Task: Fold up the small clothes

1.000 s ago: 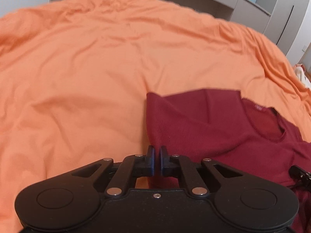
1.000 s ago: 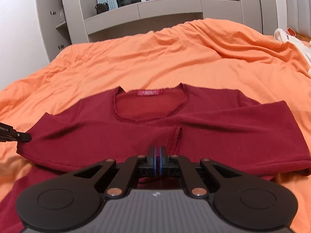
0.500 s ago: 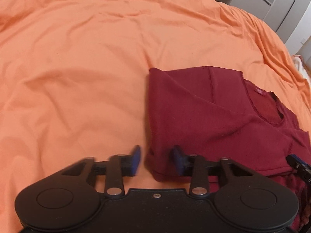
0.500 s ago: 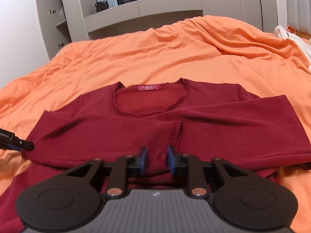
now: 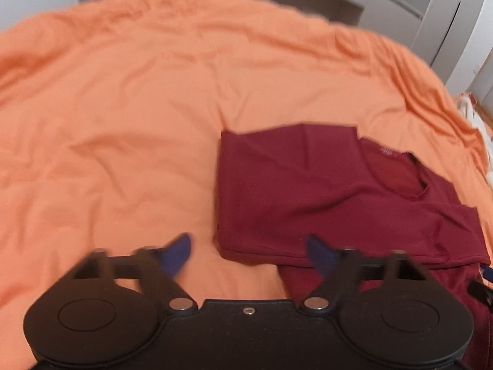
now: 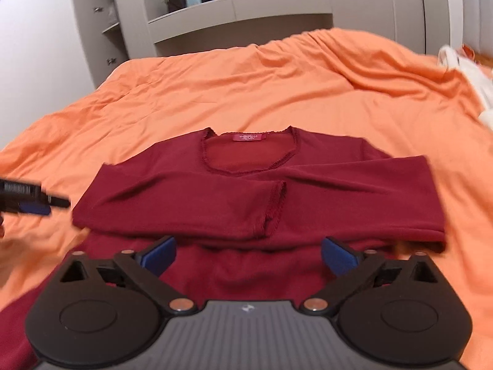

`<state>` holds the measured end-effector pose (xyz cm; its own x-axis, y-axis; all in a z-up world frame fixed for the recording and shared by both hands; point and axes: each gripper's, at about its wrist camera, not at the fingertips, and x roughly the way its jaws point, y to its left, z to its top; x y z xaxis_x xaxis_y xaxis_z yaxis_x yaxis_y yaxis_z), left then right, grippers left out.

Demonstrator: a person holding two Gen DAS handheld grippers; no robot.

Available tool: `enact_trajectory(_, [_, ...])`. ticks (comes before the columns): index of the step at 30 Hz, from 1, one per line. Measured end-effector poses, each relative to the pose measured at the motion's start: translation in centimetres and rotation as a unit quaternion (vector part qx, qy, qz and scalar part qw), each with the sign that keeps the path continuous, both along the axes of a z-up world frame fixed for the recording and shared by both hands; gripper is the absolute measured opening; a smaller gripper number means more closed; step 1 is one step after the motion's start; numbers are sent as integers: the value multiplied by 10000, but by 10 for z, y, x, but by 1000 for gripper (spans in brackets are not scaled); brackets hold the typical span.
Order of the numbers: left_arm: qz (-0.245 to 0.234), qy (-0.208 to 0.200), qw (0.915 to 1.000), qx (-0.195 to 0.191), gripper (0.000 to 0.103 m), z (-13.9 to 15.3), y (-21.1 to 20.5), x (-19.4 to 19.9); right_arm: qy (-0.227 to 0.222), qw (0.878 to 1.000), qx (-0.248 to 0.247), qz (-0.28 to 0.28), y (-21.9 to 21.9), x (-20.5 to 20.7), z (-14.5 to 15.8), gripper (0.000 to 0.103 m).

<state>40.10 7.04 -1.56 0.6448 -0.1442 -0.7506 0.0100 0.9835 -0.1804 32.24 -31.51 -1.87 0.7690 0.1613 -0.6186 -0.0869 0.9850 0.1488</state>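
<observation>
A dark red long-sleeved top (image 6: pixel 308 191) lies on the orange bedspread (image 6: pixel 246 92), both sleeves folded across its chest, the left cuff (image 6: pixel 274 209) ending near the middle. My right gripper (image 6: pixel 248 254) hovers just short of the folded sleeves, its jaws opening wide with nothing pinched between them. In the left wrist view the same top (image 5: pixel 308 191) shows its folded left edge. My left gripper (image 5: pixel 251 254) is drawn back from that edge, jaws opening, only cloth and bedspread lying below the gap. The left gripper's fingers (image 6: pixel 40 203) also show at the right wrist view's left edge.
Orange bedspread (image 5: pixel 107 123) stretches far to the left and beyond the top. Grey cabinets and shelves (image 6: pixel 246 15) stand behind the bed. A white bundle of cloth (image 6: pixel 474 74) lies at the bed's right side.
Both grippers were shut on the sleeve cloth a second ago; both have let go, spread wide and pulled back and up. The sleeves now lie flat across the chest.
</observation>
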Motion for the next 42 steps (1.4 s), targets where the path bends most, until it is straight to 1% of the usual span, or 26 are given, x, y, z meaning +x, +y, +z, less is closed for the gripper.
enact_trajectory(2, [-70, -189, 9998, 39, 89, 10, -9, -22, -61, 9999, -114, 110, -2, -24, 11, 103])
enact_trajectory(4, [-123, -350, 9993, 63, 100, 18, -18, -45, -182, 9993, -230, 241, -5, -52, 22, 103])
enact_trajectory(5, [-115, -462, 9988, 102, 102, 24, -22, -58, -247, 9989, -295, 269, -6, -66, 26, 103])
enact_trajectory(9, [-168, -885, 9958, 179, 102, 42, -34, -106, -562, 9969, -483, 280, -8, -121, 41, 103])
enact_trajectory(11, [-354, -986, 9944, 106, 102, 48, -38, -128, -668, 9959, -546, 252, -10, -147, 44, 103])
enact_trajectory(12, [-568, -970, 9937, 30, 102, 48, -39, -140, -690, 9957, -576, 235, -11, -160, 44, 103])
enact_trajectory(14, [-1129, -769, 9905, -172, 102, 44, -42, -157, -601, 9959, -640, 202, -14, -181, 41, 103])
enact_trajectory(15, [-1315, -658, 9887, -273, 102, 41, -41, -165, -537, 9961, -674, 193, -15, -191, 39, 103])
enact_trajectory(17, [-1389, -564, 9879, -394, 102, 34, -38, -182, -470, 9957, -777, 169, -15, -210, 33, 103])
enact_trajectory(19, [-1449, -531, 9871, -418, 102, 29, -35, -196, -402, 9946, -943, 169, -12, -225, 26, 103])
enact_trajectory(21, [-1520, -486, 9867, -299, 102, 25, -34, -208, -315, 9922, -1171, 287, -5, -236, 19, 103])
enact_trajectory(23, [-1586, -509, 9860, -92, 102, 20, -33, -218, -290, 9883, -1436, 432, 2, -246, 12, 103])
enact_trajectory(26, [-1669, -546, 9842, 214, 102, 18, -33, -228, -224, 9804, -1873, 569, 14, -253, -2, 103])
enact_trajectory(28, [-1743, -601, 9824, 287, 102, 18, -34, -236, -243, 9759, -2080, 619, 19, -256, -11, 103])
enact_trajectory(29, [-1785, -635, 9815, 279, 102, 19, -34, -238, -258, 9738, -2170, 629, 21, -257, -13, 103])
enact_trajectory(32, [-1895, -762, 9789, 81, 102, 23, -34, -248, -363, 9652, -2490, 715, 29, -260, -19, 103])
enact_trajectory(34, [-1947, -841, 9772, -31, 102, 26, -36, -252, -494, 9556, -2784, 836, 35, -262, -21, 103])
enact_trajectory(36, [-1993, -881, 9760, -67, 102, 27, -38, -254, -604, 9415, -3163, 991, 44, -267, -24, 103])
enact_trajectory(39, [-2028, -893, 9751, 3, 102, 27, -44, -255, -733, 9214, -3615, 1226, 55, -274, -26, 103])
enact_trajectory(42, [-2115, -896, 9733, 34, 102, 25, -48, -257, -855, 9054, -3901, 1441, 61, -279, -28, 103])
